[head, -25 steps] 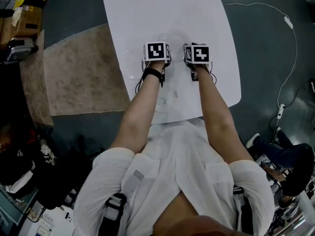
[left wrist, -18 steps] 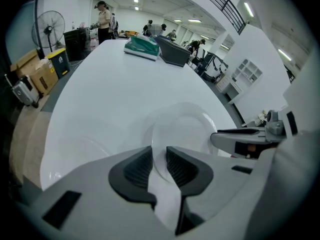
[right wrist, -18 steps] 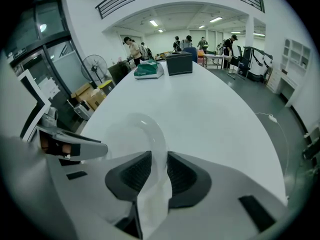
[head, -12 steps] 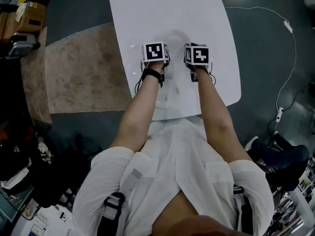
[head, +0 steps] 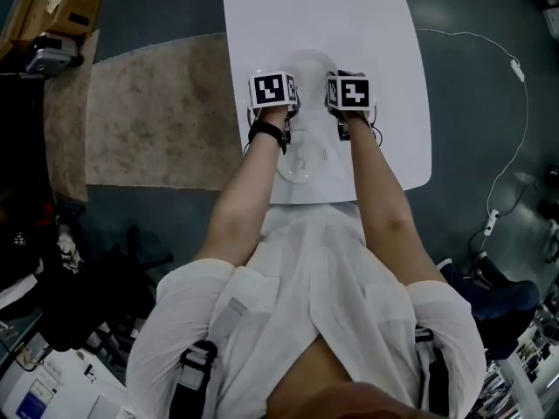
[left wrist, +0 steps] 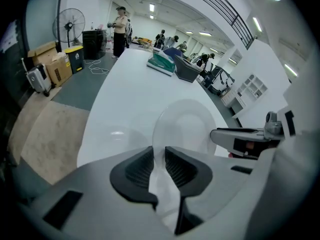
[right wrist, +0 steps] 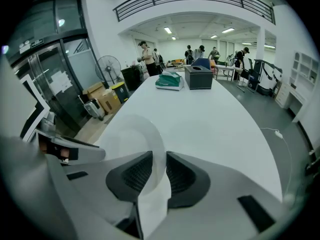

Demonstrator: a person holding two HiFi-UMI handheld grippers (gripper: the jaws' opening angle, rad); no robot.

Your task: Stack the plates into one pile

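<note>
A clear plastic plate (head: 312, 63) hangs tilted above the white table (head: 384, 33), held from both sides. My left gripper (head: 288, 81) is shut on its left rim; in the left gripper view the rim (left wrist: 184, 126) runs down between the dark pads (left wrist: 139, 168). My right gripper (head: 337, 81) is shut on the opposite rim, and the plate (right wrist: 131, 136) passes between its pads (right wrist: 181, 173). A second clear plate (head: 306, 161) lies on the table near the front edge, between my forearms. A faint third plate (left wrist: 114, 134) rests on the table to the left.
A green tissue box (right wrist: 168, 81) and a dark box (right wrist: 199, 76) stand at the table's far end. A beige rug (head: 157, 112) lies on the floor to the left and a white cable (head: 515, 77) to the right. A fan (left wrist: 70, 23), cartons and several people are far behind.
Both grippers have risen a little with the clear plate between them. The head view has swung, so the table now sits further right and the near plate shows between my forearms.
</note>
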